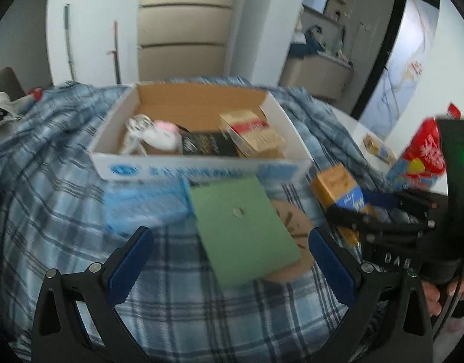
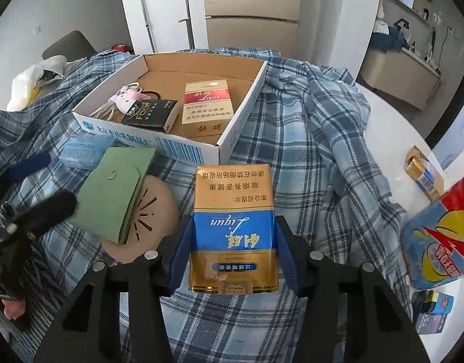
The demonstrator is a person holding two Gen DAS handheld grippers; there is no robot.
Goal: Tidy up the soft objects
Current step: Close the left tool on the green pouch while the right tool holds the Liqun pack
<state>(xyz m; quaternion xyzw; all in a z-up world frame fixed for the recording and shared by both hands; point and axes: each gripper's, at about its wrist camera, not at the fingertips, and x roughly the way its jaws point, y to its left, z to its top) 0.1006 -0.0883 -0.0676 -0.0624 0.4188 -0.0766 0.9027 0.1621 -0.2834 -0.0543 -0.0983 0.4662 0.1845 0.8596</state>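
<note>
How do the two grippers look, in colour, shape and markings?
Both the left gripper and the right gripper have black linkage frames with silver round pivot bolts and blue finger pads. The right one's body shows pale letters, a green light, a thin black cable.

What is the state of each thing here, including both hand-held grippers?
Left hand-held gripper: open, empty.
Right hand-held gripper: shut on the gold and blue soft cigarette pack.
White cardboard box: open on top, partly filled.
Green felt pouch: snapped shut, lying on the round wooden coaster.
Gold and red cigarette pack: flat in the box.
</note>
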